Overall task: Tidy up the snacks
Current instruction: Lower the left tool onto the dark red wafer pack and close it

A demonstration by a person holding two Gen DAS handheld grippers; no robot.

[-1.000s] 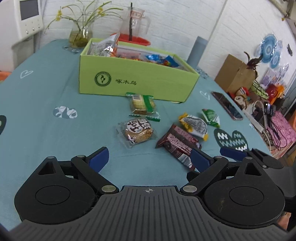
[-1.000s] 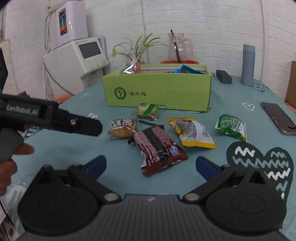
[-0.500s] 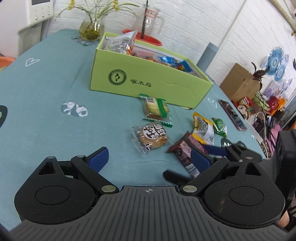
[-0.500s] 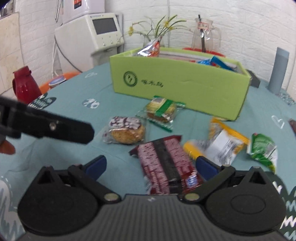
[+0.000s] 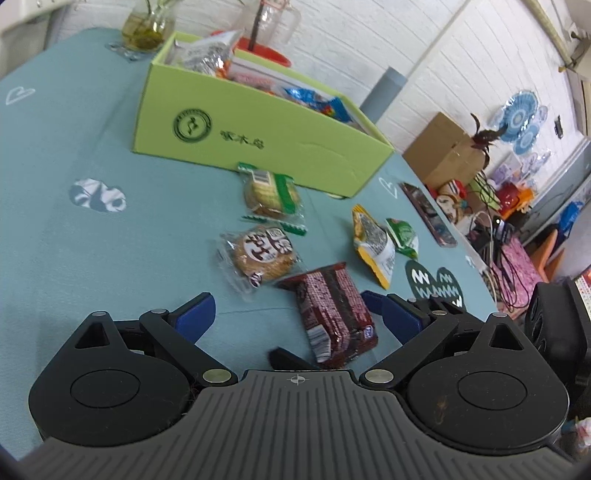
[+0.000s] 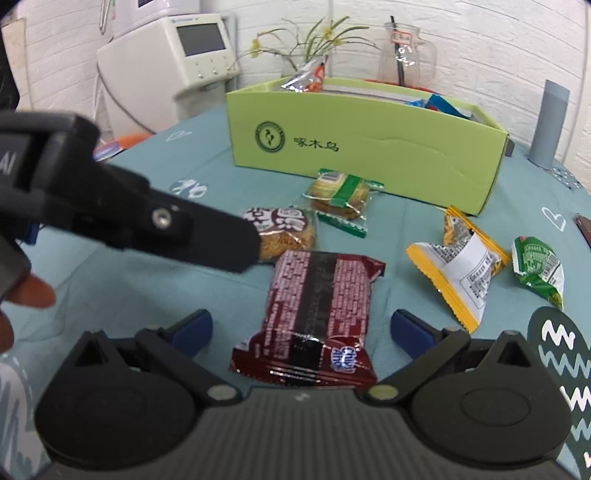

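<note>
1. Teal cloth (image 6: 122,295) with printed hearts is covering the table, and a white brick wall (image 6: 461,29) is closing off the room behind a green carton (image 6: 369,155) that is already holding several packets.

2. Five snacks are lying loose in front of the carton: a dark red wafer pack (image 6: 314,310), a round cake in clear wrap (image 6: 284,232), a green-banded biscuit pack (image 6: 340,195), a yellow-edged pouch (image 6: 458,266) and a small green pouch (image 6: 539,266).

3. The right gripper (image 6: 301,328) is sitting with its fingers spread wide on either side of the wafer pack's near end, pinching nothing yet; the pack is lying flat between the blue pads.

4. The left gripper (image 5: 295,314) is also spread and empty, and in its own view the same wafer pack (image 5: 332,314) is lying between its pads (so both tools appear to be lining up on one item).

5. Likely trouble: the two tools are crowding each other, the left one's arm crossing just beside the cake in the right view, so a closing move risks a knock.

6. Glossy film lying flat is giving the pads little to bite, so I judge a shallow pinch could slip off or merely push the pack along the cloth.

7. The cake is touching or nearly touching the wafer pack's far end, so dragging may be nudging it too.
</note>
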